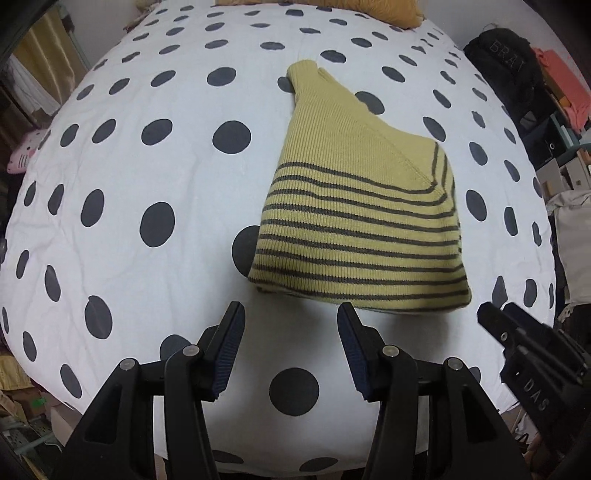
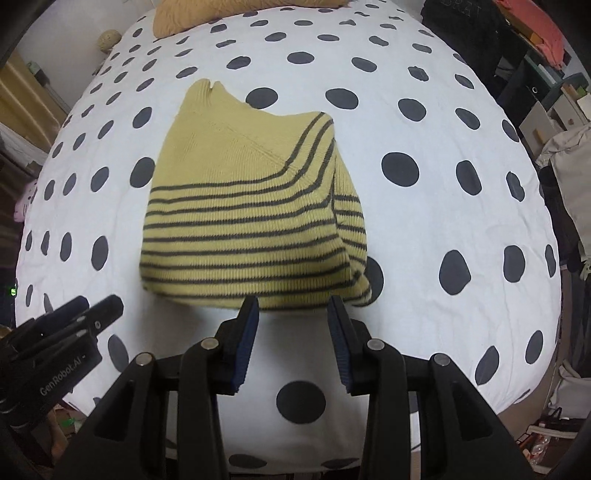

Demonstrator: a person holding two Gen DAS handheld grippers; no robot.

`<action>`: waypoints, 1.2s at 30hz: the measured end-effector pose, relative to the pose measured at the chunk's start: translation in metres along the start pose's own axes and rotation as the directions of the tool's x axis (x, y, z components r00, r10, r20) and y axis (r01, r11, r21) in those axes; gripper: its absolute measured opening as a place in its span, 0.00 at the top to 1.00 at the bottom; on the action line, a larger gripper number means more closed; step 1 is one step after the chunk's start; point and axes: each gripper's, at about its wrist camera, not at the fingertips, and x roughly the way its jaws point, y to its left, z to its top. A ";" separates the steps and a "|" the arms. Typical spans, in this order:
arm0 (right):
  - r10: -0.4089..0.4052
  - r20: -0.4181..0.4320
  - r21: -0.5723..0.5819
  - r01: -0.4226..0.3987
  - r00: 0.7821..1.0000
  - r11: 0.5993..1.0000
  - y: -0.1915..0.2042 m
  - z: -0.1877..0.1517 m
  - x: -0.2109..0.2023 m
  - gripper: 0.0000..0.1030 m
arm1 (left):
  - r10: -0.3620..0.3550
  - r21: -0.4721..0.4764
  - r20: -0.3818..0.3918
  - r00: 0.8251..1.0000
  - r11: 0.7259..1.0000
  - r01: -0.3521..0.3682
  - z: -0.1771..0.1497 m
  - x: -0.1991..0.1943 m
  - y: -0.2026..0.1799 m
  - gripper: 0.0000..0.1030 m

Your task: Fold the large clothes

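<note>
A yellow knit sweater with dark stripes (image 1: pixel 354 221) lies folded into a compact bundle on the polka-dot bed (image 1: pixel 147 166); it also shows in the right wrist view (image 2: pixel 251 221). My left gripper (image 1: pixel 290 314) is open and empty, just short of the sweater's near edge, left of its middle. My right gripper (image 2: pixel 293 304) is open and empty, its tips at the sweater's near edge; it also shows at the right of the left wrist view (image 1: pixel 517 332). The left gripper also shows at the left of the right wrist view (image 2: pixel 85 314).
The white bedspread with dark dots (image 2: pixel 443 166) covers the bed. A tan pillow (image 2: pixel 221 14) lies at the far end. A black bag (image 1: pixel 502 66), boxes and clothes (image 2: pixel 546 33) crowd the right side. A pink plush (image 1: pixel 24 155) sits at the left.
</note>
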 end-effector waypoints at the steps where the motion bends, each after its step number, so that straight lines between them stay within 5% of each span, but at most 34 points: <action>1: 0.005 -0.001 0.006 -0.005 1.000 1.000 0.000 -0.004 -0.002 0.62 | 0.004 -0.001 0.006 1.000 1.000 -0.004 -0.003 -0.005 -0.001 0.49; 10: 0.013 0.052 0.031 -0.014 0.999 0.999 -0.001 -0.012 -0.023 0.61 | 0.039 0.037 0.043 0.998 0.998 -0.041 0.004 -0.010 -0.008 0.49; 36: -0.022 0.088 -0.059 0.028 0.996 0.998 0.024 -0.025 -0.045 0.53 | -0.006 0.041 0.064 0.998 0.999 0.003 -0.015 -0.034 -0.006 0.37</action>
